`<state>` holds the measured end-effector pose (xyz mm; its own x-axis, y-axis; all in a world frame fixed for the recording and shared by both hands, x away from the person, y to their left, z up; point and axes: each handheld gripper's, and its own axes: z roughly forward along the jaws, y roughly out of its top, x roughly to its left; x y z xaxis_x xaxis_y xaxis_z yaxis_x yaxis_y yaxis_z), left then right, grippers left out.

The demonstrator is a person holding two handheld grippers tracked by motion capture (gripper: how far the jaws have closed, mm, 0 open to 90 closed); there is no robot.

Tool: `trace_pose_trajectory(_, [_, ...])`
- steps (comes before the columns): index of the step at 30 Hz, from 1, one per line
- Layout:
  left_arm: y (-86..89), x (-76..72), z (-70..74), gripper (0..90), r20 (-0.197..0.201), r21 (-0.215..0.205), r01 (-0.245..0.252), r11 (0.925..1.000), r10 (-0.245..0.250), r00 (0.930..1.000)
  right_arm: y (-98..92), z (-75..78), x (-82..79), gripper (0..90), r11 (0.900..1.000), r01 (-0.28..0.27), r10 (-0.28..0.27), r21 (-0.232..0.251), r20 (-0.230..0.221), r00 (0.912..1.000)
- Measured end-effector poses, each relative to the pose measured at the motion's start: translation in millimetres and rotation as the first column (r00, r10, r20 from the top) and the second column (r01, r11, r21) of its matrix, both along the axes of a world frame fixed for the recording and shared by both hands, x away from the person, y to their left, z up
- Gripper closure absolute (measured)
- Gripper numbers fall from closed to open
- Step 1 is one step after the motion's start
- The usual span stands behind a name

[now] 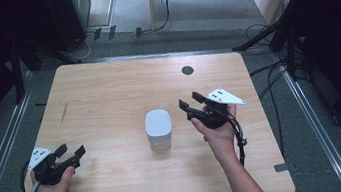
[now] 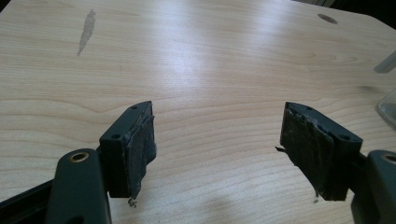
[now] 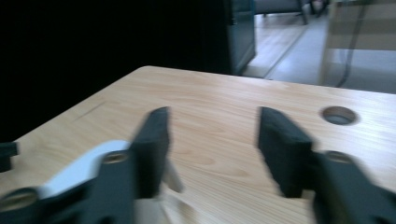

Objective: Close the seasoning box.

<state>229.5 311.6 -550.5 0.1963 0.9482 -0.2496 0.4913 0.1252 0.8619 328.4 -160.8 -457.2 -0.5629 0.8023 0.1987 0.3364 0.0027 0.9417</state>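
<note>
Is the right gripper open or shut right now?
Open. The right gripper has its jaws spread with bare table between them, beside the white container, not touching it.

We see one box (image 1: 158,128) on the table (image 1: 107,94), standing upright near the middle of the near half. It is small and pale, white on top with rounded corners, and its sides look clear or greyish. It sits between the two grippers: just to the left of the right gripper (image 1: 190,102), whose spread jaws point past its far side without touching it, and well apart from the left gripper (image 1: 71,151), off to that gripper's right. In the right gripper view the box's white top (image 3: 88,163) shows blurred behind the left jaw. In the left gripper view a clear edge (image 2: 388,105) of it peeks in at the right border.
</note>
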Motion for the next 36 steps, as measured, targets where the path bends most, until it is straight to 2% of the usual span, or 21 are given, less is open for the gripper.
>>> trace_pose_trajectory(1, [-0.1, 0.0, -0.1, 26.4, 0.002, 0.0, 0.0, 1.0, 0.0, 1.0, 0.0, 0.0, 0.0, 24.1, 1.0, 0.0, 0.0, 0.0, 0.0, 1.0])
trace_pose_trajectory(2, [-0.2, -0.1, 0.0, 26.3, 0.002, 0.0, 0.001, 1.0, -0.001, 1.0, -13.4, -5.3, -2.7, 13.3, 0.999, 0.047, -0.047, 0.003, -0.026, 0.9986])
trace_pose_trajectory(4, [-0.4, -0.5, 0.1, 26.1, 0.004, 0.003, 0.001, 1.0, -0.001, 1.0, -18.1, -7.1, -4.2, 11.8, 0.998, 0.062, -0.062, 0.005, -0.034, 0.9975])
trace_pose_trajectory(5, [-0.4, -0.5, 0.2, 25.3, 0.004, 0.004, 0.001, 1.0, -0.001, 1.0, -30.6, -12.8, -8.3, 6.7, 0.996, 0.088, -0.088, -0.003, -0.051, 0.9948])
trace_pose_trajectory(6, [-0.3, -0.6, 0.2, 25.3, 0.005, 0.002, 0.001, 1.0, -0.001, 1.0, -30.6, -12.8, -8.3, 6.7, 0.996, 0.088, -0.088, -0.003, -0.051, 0.9948])
trace_pose_trajectory(7, [0.0, -0.7, 0.3, 24.8, 0.004, 0.002, 0.002, 1.0, -0.002, 1.0, -39.5, -17.0, -12.4, 5.5, 0.996, 0.091, -0.092, -0.012, -0.057, 0.9941])
trace_pose_trajectory(22, [-0.1, -2.5, 2.2, 13.8, 0.018, 0.013, -0.01, 0.9999, 0.01, 0.9998, -95.7, -51.1, -46.1, 5.6, 0.986, 0.165, -0.168, -0.038, -0.108, 0.9798])
trace_pose_trajectory(30, [-0.2, -3.3, 2.3, 11.6, 0.024, 0.018, 0.005, 0.9998, -0.006, 0.9997, -129.2, -67.4, -65.3, 6.1, 0.976, 0.215, -0.219, -0.042, -0.148, 0.9644])
trace_pose_trajectory(36, [0.8, -3.5, 2.6, 11.6, 0.023, 0.008, 0.005, 1.0, -0.005, 0.9997, -150.5, -73.1, -81.0, 6.3, 0.967, 0.244, -0.253, -0.076, -0.155, 0.955])
